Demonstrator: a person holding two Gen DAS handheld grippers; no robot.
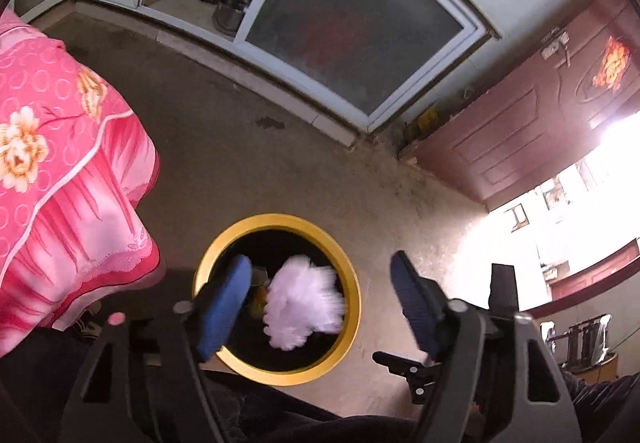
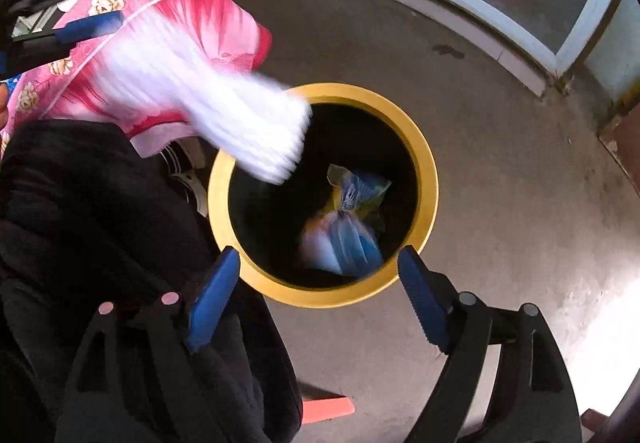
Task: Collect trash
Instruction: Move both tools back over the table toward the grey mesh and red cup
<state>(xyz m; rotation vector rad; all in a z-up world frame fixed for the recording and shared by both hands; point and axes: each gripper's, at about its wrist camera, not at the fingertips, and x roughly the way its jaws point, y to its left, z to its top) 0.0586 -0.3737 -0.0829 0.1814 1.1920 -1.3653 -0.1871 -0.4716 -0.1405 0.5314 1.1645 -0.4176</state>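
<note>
A round bin with a yellow rim (image 1: 352,283) (image 2: 430,179) and dark inside stands on the floor below both grippers. A white crumpled piece of trash (image 1: 304,303) (image 2: 208,99) is blurred in mid-air over the bin's mouth, free of any finger. My left gripper (image 1: 320,275) is open above the bin. Its blue finger also shows in the right wrist view (image 2: 90,27). My right gripper (image 2: 320,271) is open and empty over the bin's near rim. Blue, white and yellow wrappers (image 2: 344,219) lie inside the bin.
A pink flowered cloth (image 1: 52,163) (image 2: 192,15) hangs over a surface left of the bin. Cabinets with sliding glass doors (image 1: 352,23) line the far wall. A brown door (image 1: 520,123) stands at the right. My dark trousers (image 2: 100,223) are beside the bin.
</note>
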